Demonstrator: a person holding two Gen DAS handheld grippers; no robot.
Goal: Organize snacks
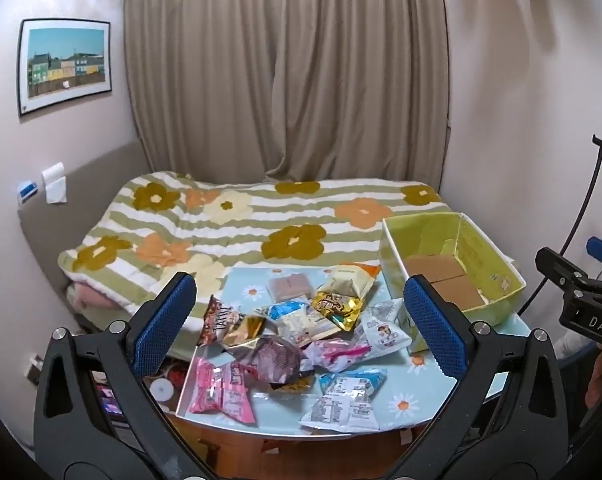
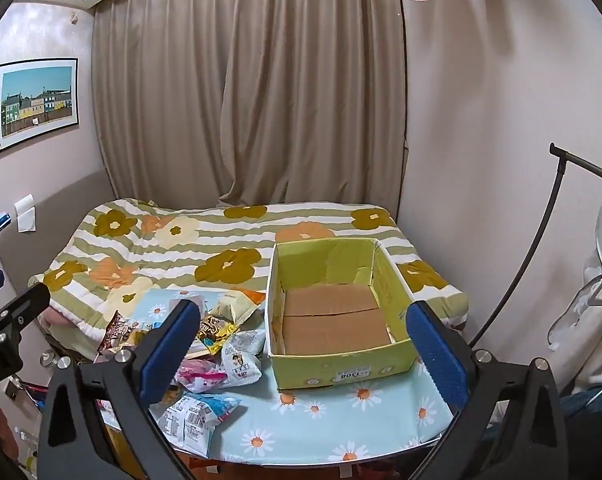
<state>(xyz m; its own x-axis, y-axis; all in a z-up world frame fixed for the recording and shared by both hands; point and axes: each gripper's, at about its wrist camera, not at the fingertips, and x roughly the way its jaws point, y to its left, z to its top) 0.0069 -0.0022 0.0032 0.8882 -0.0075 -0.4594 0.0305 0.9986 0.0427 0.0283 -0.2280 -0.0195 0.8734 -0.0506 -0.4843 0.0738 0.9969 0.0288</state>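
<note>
Beside snack pile (image 1: 293, 340), open box (image 2: 333, 312)

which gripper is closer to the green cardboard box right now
Right. The right gripper is open and faces straight at the green cardboard box, framing it between its fingers. The left gripper is open over the snack pile, with the box off to its right.

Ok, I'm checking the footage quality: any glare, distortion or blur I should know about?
Left wrist view: strong fisheye bending of the table edge, glare on the foil snack packets. Right wrist view: same curvature, black vignette corners, box sharp and evenly lit, no blur.
</note>
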